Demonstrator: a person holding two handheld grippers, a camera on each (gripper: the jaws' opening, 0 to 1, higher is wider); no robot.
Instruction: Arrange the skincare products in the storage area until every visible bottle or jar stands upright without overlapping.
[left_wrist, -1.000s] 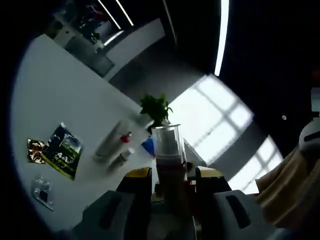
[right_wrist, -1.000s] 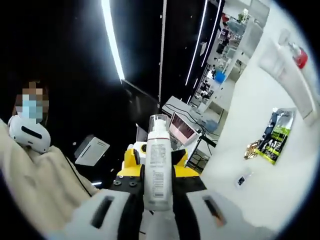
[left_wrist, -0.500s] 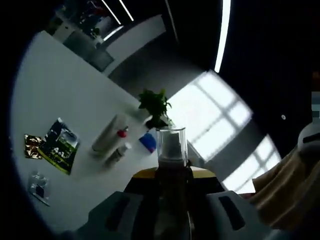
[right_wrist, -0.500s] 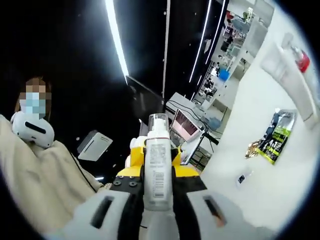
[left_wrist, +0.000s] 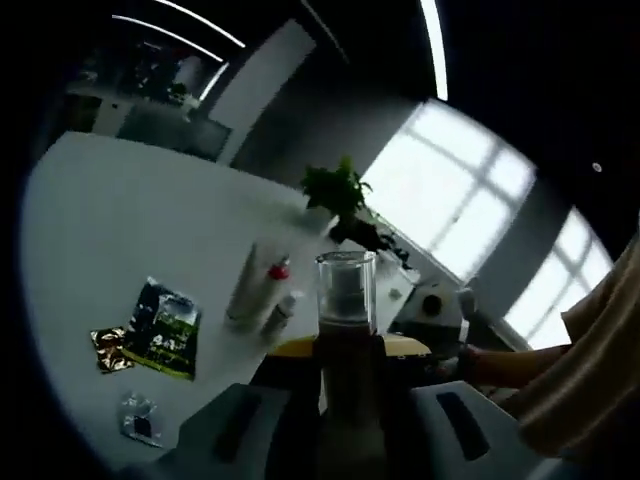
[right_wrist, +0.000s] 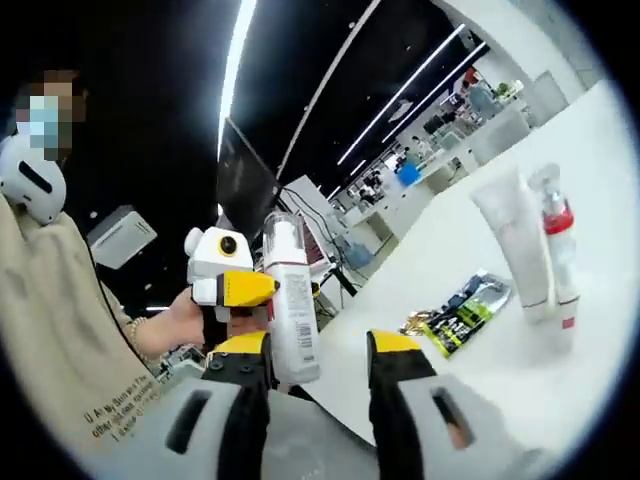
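In the right gripper view, the left gripper (right_wrist: 232, 290) clamps the white pump bottle (right_wrist: 290, 320) upright above the white table (right_wrist: 600, 200), beside the right gripper (right_wrist: 318, 365) with jaws parted, tube (right_wrist: 515, 245) and spray bottle (right_wrist: 556, 250) lying beyond.

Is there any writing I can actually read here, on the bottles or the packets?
No text can be read for certain.
Spray bottle: small print on its label, too small to read.
Green sachet: printing, blurred.
Sleeve of the person: a line of letters, too blurred to read.
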